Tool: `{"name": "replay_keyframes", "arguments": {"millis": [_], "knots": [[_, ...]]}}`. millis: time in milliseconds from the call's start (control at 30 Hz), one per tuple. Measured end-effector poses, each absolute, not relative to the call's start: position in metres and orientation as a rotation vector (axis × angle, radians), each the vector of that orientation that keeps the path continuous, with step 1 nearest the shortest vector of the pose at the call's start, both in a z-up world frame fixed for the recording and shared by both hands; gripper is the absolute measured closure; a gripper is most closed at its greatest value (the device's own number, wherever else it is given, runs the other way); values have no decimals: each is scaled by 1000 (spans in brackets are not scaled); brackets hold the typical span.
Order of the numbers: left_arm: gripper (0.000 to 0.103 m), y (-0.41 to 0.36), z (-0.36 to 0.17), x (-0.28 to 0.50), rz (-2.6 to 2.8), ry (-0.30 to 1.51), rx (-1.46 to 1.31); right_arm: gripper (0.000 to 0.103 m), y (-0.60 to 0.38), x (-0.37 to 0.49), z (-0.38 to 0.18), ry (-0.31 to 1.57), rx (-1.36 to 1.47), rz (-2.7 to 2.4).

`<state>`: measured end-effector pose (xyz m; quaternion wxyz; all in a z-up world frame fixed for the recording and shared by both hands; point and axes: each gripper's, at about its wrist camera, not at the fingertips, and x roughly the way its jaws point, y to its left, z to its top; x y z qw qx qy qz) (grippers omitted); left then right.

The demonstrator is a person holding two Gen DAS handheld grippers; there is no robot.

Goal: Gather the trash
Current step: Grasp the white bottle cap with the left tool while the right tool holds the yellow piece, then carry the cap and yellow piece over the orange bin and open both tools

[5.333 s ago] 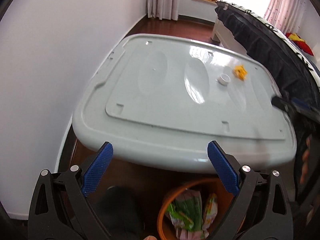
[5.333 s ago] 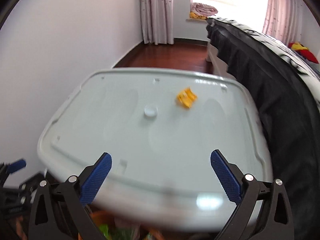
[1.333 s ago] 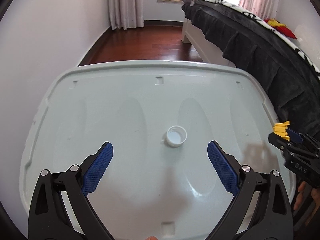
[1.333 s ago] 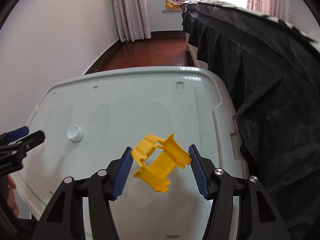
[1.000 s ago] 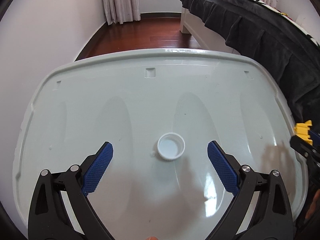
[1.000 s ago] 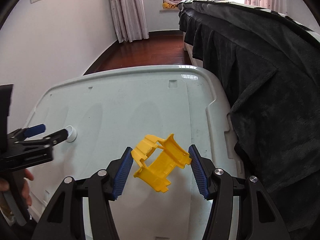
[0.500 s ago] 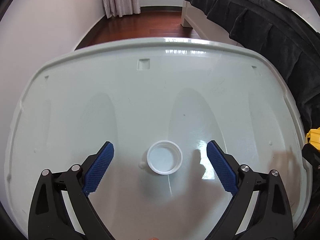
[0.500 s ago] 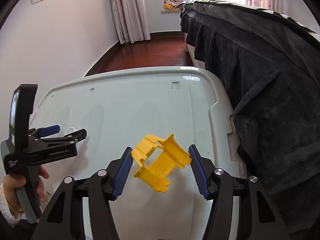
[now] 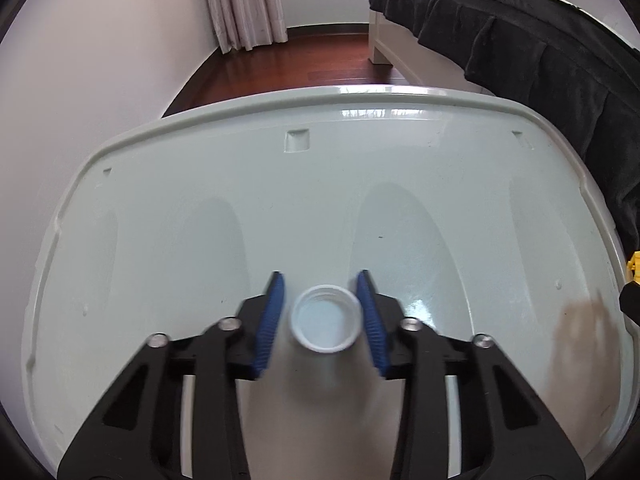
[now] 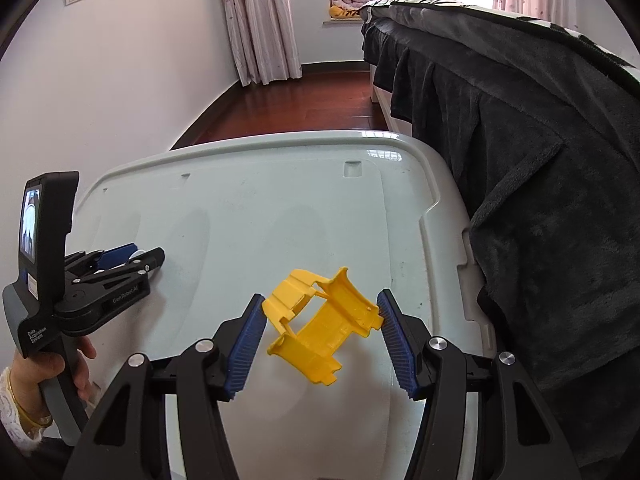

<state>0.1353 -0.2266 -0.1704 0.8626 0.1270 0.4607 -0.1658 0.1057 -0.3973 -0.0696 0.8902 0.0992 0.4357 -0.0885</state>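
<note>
Left wrist view: the left gripper (image 9: pixel 324 316) has just closed its jaws to a narrow gap around the cap (image 9: pixel 325 323), a white round plastic rim lying open-side up on the glossy lid (image 9: pixel 200 184), ready for lifting. Right wrist view: the right gripper (image 10: pixel 322 340), half open, clamps the clip (image 10: pixel 323 326), ridged yellow plastic, above the lid for carrying off.

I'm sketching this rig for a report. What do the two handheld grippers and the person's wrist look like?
Both the left gripper and right gripper have black angular fingers with silver rivets and ribbed blue pads. The left one's grey-black handle carries a small screen and white lettering. A white lace cuff and a gold bangle show.
</note>
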Motion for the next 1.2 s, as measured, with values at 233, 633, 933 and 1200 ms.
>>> {"name": "replay_keyframes", "arguments": {"millis": [233,633,933,1200], "knots": [[72,-219,-164,138,-323,956,247,47,-395,104,-65,892,210,-178],[72,-171,-77,103,-269,847,189,47,-341,74,-5,815,170,-106],[72,-91,-22,7,-209,861,190,46,-270,-13,53,773,173,7],[72,-43,-49,-89,-232,1015,143,46,-206,-84,41,876,186,114]]}}
